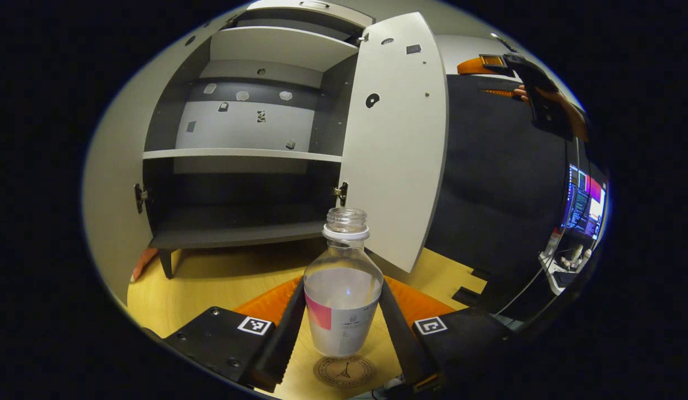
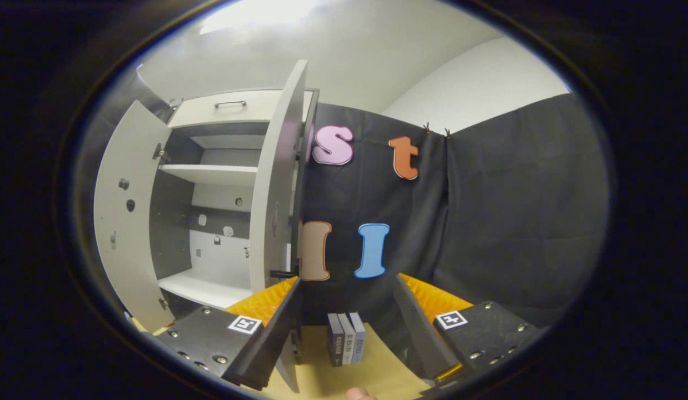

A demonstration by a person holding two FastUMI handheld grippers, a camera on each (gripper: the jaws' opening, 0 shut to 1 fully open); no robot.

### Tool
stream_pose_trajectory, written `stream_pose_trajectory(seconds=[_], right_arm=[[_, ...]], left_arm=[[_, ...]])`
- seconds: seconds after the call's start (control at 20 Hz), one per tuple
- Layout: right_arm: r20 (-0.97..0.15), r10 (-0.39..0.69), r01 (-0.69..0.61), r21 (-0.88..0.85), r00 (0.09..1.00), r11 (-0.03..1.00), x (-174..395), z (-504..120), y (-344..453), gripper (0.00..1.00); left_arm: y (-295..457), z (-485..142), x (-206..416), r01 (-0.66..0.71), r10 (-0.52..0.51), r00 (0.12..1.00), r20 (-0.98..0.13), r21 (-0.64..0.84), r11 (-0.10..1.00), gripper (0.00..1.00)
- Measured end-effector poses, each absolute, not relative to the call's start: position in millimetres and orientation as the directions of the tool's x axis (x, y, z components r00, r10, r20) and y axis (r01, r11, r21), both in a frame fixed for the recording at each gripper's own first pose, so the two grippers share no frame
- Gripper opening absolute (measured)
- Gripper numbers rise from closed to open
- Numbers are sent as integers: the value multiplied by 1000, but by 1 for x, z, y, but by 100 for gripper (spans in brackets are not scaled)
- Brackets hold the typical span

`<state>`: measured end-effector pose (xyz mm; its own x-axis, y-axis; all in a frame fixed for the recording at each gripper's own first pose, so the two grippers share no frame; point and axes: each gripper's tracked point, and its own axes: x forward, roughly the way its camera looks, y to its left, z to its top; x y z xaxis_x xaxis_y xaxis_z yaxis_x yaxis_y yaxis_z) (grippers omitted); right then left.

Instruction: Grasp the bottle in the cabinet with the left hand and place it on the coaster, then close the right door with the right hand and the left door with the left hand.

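While the bottle (image 1: 344,283) stands upright between the fingers of the left gripper (image 1: 342,328), its base sits just above or on the far edge of the coaster (image 1: 344,371); contact cannot be told from the left gripper view. Bottle: clear, capless, labelled, clasped at mid-body, both fingers lying against its sides. Coaster: round, printed, on the table (image 1: 210,289), directly under and slightly nearer than the bottle. Cabinet (image 1: 238,166): beyond the bottle, shelves bare of bottles, both doors open; right door (image 1: 397,139) swung out just behind the bottle's neck, left door (image 1: 113,183) at the far side. Right gripper (image 2: 344,328): parted, holding nothing, raised near the right door's edge, with a small stack of boxes (image 2: 345,336) on the table between its fingers. Step in hand, as judged: setting the bottle down. To do it well, draw the bottle a little toward the coaster's centre, lower it straight until the base rests flat, then part the fingers evenly so neither drags the light, open bottle over; withdraw backward, clear of the neck, before turning to the doors.
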<state>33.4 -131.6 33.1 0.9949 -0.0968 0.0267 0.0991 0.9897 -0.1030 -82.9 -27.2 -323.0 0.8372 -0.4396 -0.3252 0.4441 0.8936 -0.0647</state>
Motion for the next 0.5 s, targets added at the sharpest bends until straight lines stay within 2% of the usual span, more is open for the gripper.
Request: stream_pose_trajectory(seconds=[0.15,0.2,0.3,0.35,0.45,0.5], right_arm=[[26,-65,68,-100,998,993,39,33,-121,98],[22,-58,60,-95,998,994,41,33,-119,93],[18,-47,48,-88,999,995,43,32,-117,93],[16,-42,43,-87,999,995,44,31,-116,98],[11,-37,38,-90,999,995,44,30,-117,98],[9,-36,36,-91,999,995,44,29,-118,98]], left_arm=[[-25,-339,-90,415,-422,850,-317,-91,905,79],[-24,-346,-92,407,-413,849,-329,-91,909,79],[-21,-362,-99,393,-396,847,-354,-84,916,79],[-20,-368,-102,387,-390,846,-363,-84,918,79],[-20,-380,-107,380,-379,843,-382,-76,922,81],[-20,-385,-109,379,-373,840,-394,-65,923,79]])
